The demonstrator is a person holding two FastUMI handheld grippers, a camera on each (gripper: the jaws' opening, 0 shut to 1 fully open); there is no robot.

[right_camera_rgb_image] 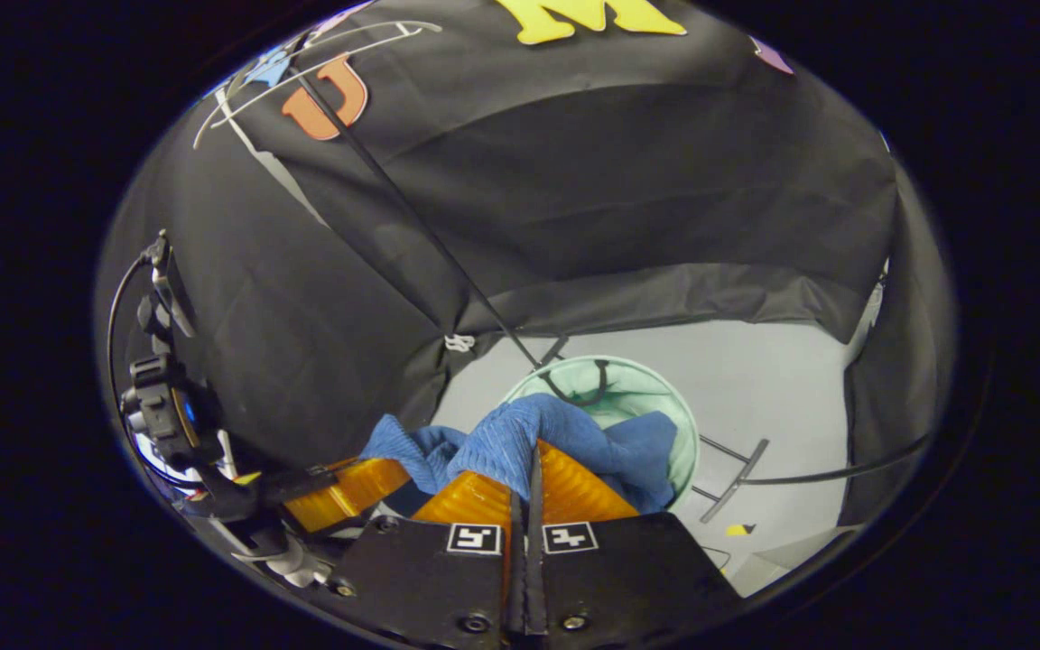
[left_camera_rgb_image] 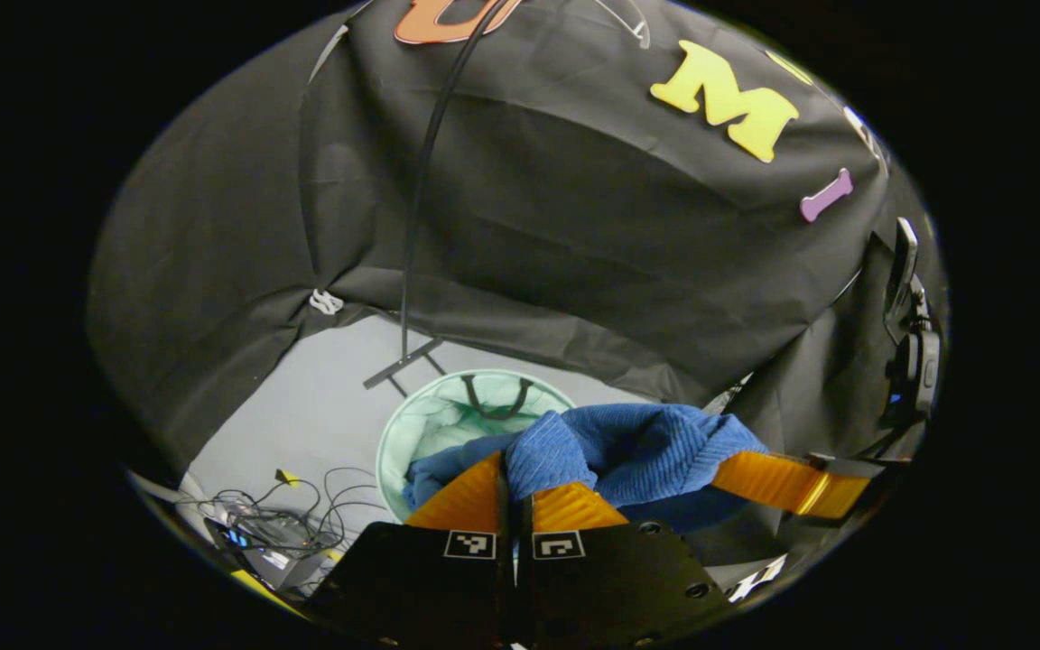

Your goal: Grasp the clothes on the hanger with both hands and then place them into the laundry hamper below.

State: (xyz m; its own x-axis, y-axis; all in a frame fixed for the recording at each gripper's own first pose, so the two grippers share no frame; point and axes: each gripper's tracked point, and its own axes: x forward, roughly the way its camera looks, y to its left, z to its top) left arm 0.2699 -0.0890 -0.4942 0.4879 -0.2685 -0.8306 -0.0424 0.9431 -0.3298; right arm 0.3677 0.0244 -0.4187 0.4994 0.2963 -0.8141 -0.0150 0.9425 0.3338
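- Grey floor (left_camera_rgb_image: 321,406) runs across the lower part of both views, below the black cloth wall (left_camera_rgb_image: 574,226).
- Pale green laundry hamper (left_camera_rgb_image: 421,433) stands on it at lower centre, beside the foot of a thin black stand (left_camera_rgb_image: 412,226).
- Blue garment (left_camera_rgb_image: 628,451) hangs bunched between the two tools, just above the hamper's rim, partly covering its opening.
- Left gripper (left_camera_rgb_image: 513,501), bottom centre of the left gripper view: fingers clenched on a garment fold.
- Right gripper (right_camera_rgb_image: 524,487), bottom centre of the right gripper view: likewise clamped on the cloth.
- Cables (left_camera_rgb_image: 285,519) lie lower left.
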